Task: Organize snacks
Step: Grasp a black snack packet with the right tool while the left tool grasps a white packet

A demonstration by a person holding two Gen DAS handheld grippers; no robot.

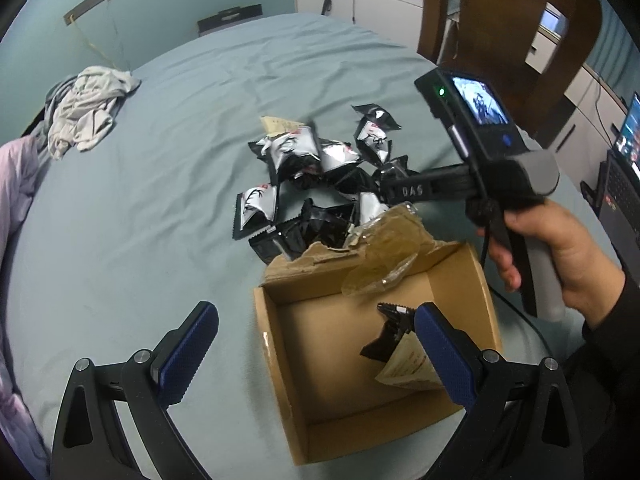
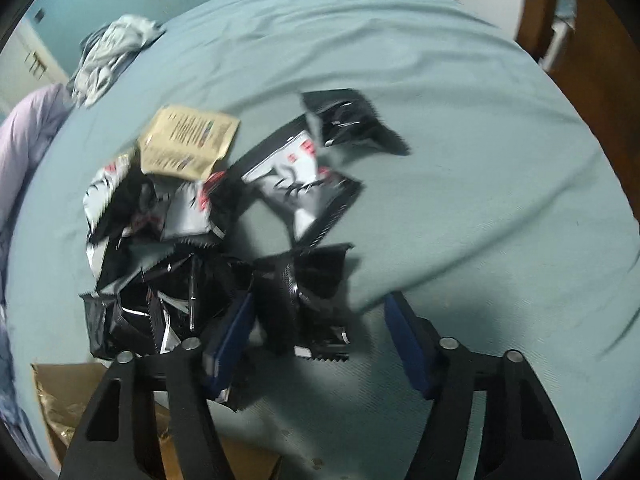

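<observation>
A pile of black and silver snack packets lies on the teal tablecloth, just beyond an open cardboard box. One packet with a tan side lies inside the box, against my left gripper's right finger. My left gripper is open above the box's near left corner and holds nothing. My right gripper is open, low over the pile, with a black packet between its fingers. In the left wrist view the right gripper's body reaches into the pile from the right. A tan packet lies at the pile's far side.
The box has a torn flap with crumpled clear tape on its far side. A bundle of grey cloth lies at the far left of the table. A wooden chair stands at the far right. A laptop sits at the right edge.
</observation>
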